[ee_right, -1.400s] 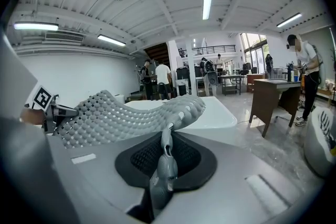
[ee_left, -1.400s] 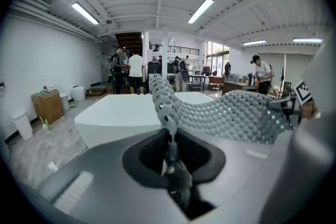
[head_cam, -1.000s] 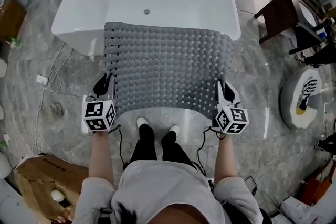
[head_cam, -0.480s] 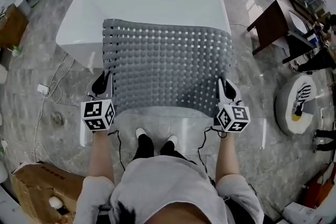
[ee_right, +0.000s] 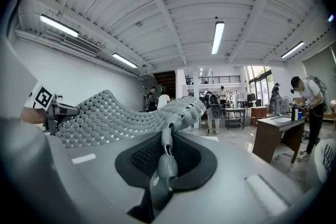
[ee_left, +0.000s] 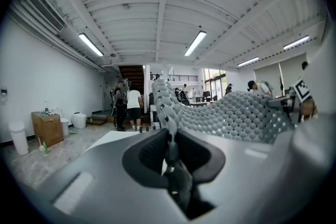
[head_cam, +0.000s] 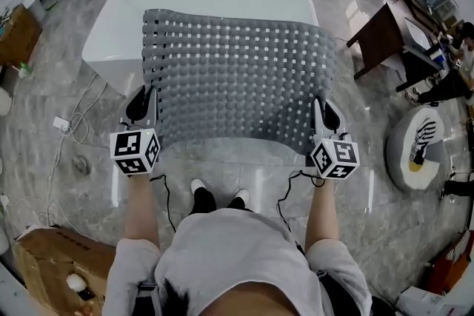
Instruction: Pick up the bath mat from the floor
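Compared with a second ago, you now hold the bath mat [head_cam: 237, 78] higher. Both hands have come up together, and the mat covers more of the bathtub [head_cam: 100, 41] behind it: its far edge is now close to the taps, where before it crossed the middle of the tub. The near edge, which sagged between your hands, is now pulled straighter.

For the task this looks good. No part of the mat seems to lie on the floor [head_cam: 67, 107] any more, so I judge that the pick-up is nearly finished. I cannot tell whether the far edge hangs free or rests on the tub.

The left gripper [head_cam: 141, 106] has its jaws almost together and pinches the left near corner of the mat. In the left gripper view the bumpy grey edge runs straight out from between the pads. The right gripper [head_cam: 326, 116] is closed in the same way on the right near corner. Neither grip looks loose.

The count:
- One bath mat, grey, with bumps and small square holes.
- Two grippers, one on each near corner.
- One white bathtub.
- Two shoes [head_cam: 198, 186] of yours, below the mat's near edge.
- One cardboard box [head_cam: 52, 255] at the lower left.
- One dark table [head_cam: 385, 29] at the right.
- Several people far behind, too small to count well.
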Available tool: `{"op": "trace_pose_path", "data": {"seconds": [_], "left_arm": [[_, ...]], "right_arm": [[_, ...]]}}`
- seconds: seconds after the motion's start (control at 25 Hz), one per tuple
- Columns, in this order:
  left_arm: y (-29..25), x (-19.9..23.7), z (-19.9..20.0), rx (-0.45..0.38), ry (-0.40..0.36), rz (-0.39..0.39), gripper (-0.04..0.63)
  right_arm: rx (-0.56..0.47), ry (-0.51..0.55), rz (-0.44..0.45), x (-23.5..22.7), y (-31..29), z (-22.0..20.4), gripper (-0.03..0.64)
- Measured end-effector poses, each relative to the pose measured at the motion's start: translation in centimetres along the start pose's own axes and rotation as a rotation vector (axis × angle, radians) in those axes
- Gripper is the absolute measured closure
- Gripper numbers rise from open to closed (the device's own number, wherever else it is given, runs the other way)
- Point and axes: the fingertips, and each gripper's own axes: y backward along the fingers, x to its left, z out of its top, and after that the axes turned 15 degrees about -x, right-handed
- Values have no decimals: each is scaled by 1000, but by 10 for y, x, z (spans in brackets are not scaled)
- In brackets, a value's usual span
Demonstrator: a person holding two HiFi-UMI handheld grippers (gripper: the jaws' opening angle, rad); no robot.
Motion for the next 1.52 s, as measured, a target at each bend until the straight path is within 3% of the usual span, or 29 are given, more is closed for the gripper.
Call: {"op": "trace_pose_path", "data": {"seconds": [0.36,1.52], "left_arm": [[9,4,34,-87,-11,10,549],[18,3,57,-156,-38,-21,548]], "right_arm": [[-71,21,-11,1,8,33,581],[-122,46,-48,11,22,52,571]]}}
